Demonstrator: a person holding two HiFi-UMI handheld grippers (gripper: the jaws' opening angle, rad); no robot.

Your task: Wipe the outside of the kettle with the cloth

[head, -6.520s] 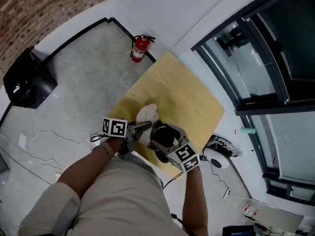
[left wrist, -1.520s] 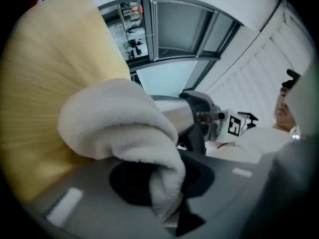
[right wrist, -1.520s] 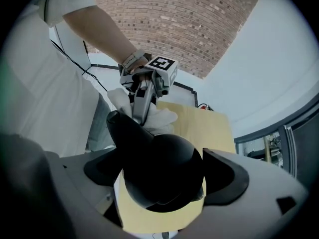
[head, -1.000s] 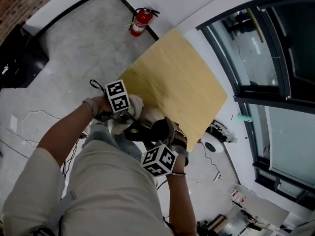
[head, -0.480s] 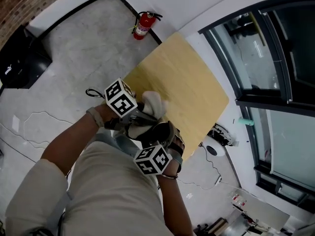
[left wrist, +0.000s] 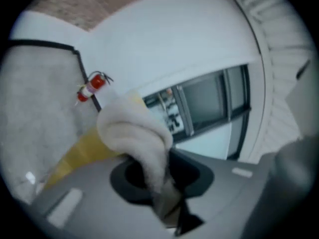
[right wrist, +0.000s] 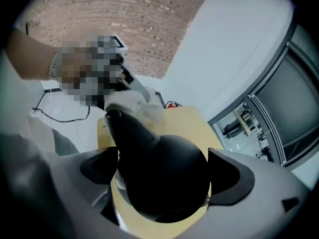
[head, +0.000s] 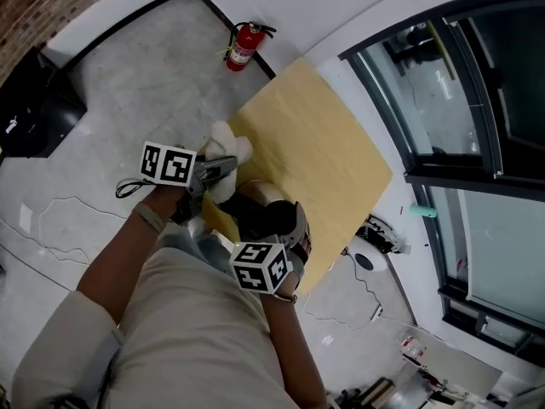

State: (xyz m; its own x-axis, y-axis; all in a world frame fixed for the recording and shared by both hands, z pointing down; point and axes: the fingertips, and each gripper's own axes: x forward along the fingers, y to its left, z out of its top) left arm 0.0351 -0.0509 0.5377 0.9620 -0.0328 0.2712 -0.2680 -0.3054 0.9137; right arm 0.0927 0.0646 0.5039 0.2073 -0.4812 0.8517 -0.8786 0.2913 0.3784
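A black kettle (head: 262,216) stands near the front edge of the yellow table (head: 317,135). My right gripper (head: 274,232) reaches down around it. In the right gripper view the kettle (right wrist: 164,176) fills the gap between the two jaws. They have just been opening, so my right gripper (right wrist: 164,183) is open around it. My left gripper (head: 221,169) is shut on a bunched white cloth (head: 226,146), held over the table's left edge, up and left of the kettle and apart from it. The cloth (left wrist: 135,131) bulges out of the left gripper (left wrist: 165,203).
A red fire extinguisher (head: 244,44) stands by the wall beyond the table. A black box (head: 34,100) sits on the floor at far left, with a cable (head: 60,207) lying nearer. Window frames (head: 443,100) run along the right. A white round device (head: 368,259) lies by the table's right corner.
My left gripper has swung up and to the left with the cloth, away from the kettle. The right gripper has stayed at the kettle, its marker cube barely shifting.
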